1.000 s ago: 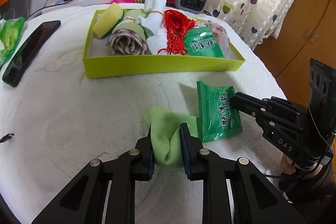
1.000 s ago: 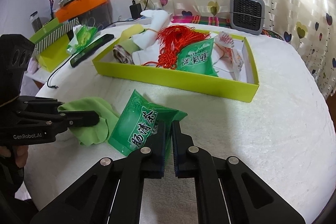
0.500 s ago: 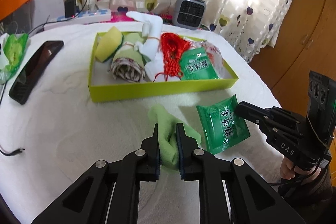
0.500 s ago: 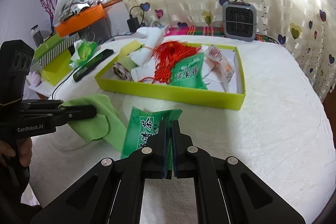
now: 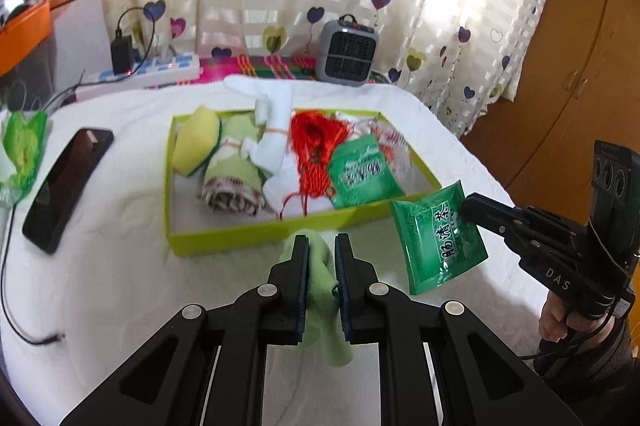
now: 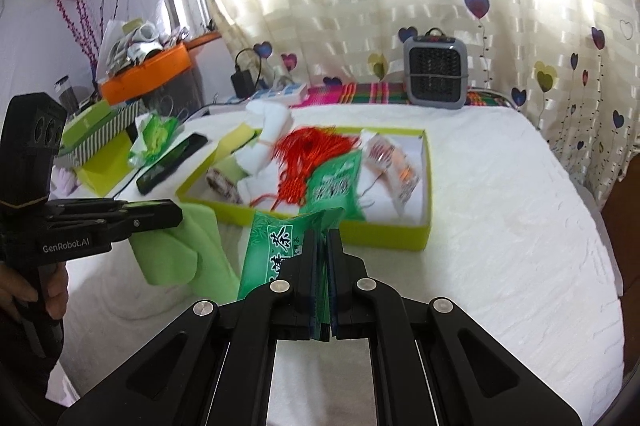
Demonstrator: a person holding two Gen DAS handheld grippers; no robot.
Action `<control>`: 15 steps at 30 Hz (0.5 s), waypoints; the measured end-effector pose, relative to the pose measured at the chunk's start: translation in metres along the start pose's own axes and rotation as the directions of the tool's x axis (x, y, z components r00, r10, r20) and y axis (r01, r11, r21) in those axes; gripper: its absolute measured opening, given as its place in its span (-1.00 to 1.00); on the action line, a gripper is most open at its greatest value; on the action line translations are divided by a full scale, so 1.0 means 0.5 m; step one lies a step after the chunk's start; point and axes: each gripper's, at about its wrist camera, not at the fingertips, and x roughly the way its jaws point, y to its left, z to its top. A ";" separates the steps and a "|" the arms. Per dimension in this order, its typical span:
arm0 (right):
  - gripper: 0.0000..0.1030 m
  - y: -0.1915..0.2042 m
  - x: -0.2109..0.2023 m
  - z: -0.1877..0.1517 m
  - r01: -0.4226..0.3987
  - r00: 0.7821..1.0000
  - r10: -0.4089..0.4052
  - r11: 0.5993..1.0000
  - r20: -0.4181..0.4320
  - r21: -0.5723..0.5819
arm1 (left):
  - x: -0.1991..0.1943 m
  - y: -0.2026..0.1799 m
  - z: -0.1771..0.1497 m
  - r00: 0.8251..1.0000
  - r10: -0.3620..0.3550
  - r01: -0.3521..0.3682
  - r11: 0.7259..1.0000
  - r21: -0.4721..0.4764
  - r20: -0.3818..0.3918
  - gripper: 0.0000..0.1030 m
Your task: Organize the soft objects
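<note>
Green cloth [image 5: 320, 290] is pinched in your left gripper [image 5: 322, 246], foil tea packet [image 5: 436, 234] clamped by one edge in the right gripper [image 6: 322, 238]. Both hang clear of the white cover [image 6: 500, 226], near the tray [image 5: 224, 238], probably so they clear its wall.

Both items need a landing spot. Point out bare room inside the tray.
Tray: crowded left and middle with sponge, rolled cloth, red tassel, and tea packet. Bare floor shows only at the near-right corner.
</note>
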 end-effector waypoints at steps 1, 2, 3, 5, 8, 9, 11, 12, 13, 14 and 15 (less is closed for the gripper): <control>-0.92 -0.003 0.000 0.005 0.005 1.000 -0.005 1.000 0.005 0.001 | 0.000 -0.001 0.007 1.000 -0.001 0.001 1.000 0.005 0.007 -0.76; -0.92 -0.006 -0.001 0.009 0.008 1.000 -0.008 1.000 0.010 0.003 | -0.001 -0.002 0.013 1.000 -0.001 0.001 1.000 0.006 0.012 -0.76; -0.92 -0.010 0.000 0.013 0.009 1.000 -0.009 1.000 0.012 0.007 | -0.001 -0.002 0.018 1.000 -0.002 0.002 1.000 0.009 0.017 -0.76; -0.92 -0.016 0.001 0.019 0.013 1.000 -0.013 1.000 0.015 0.012 | -0.001 -0.004 0.032 1.000 -0.002 0.002 1.000 0.014 0.029 -0.76; -0.92 -0.023 0.002 0.027 0.021 1.000 -0.021 1.000 0.022 0.016 | -0.003 -0.005 0.047 0.999 -0.005 0.004 1.000 0.022 0.038 -0.76; -0.92 -0.025 0.001 0.028 0.021 0.999 -0.021 1.000 0.025 0.018 | -0.002 -0.005 0.047 0.999 -0.007 0.006 1.000 0.028 0.031 -0.76; -0.92 -0.025 0.000 0.029 0.019 0.999 -0.019 1.000 0.028 0.020 | 0.001 -0.005 0.038 1.000 -0.016 0.016 0.999 0.039 0.010 -0.76; -0.92 -0.026 0.002 0.028 0.020 0.999 -0.021 1.000 0.028 0.019 | 0.003 -0.002 0.032 1.000 -0.018 0.018 0.999 0.037 0.002 -0.76; -0.92 -0.026 0.003 0.026 0.019 0.999 -0.019 1.000 0.026 0.020 | 0.005 0.002 0.024 1.000 -0.017 0.017 0.999 0.035 -0.008 -0.75; -0.92 -0.026 0.005 0.026 0.017 1.000 -0.017 1.000 0.024 0.020 | 0.010 0.008 0.014 1.000 -0.013 0.013 0.999 0.032 -0.025 -0.72; -0.92 -0.027 0.007 0.026 0.014 1.000 -0.015 1.000 0.022 0.022 | 0.015 0.017 0.005 0.999 -0.003 0.004 1.000 0.024 -0.042 -0.67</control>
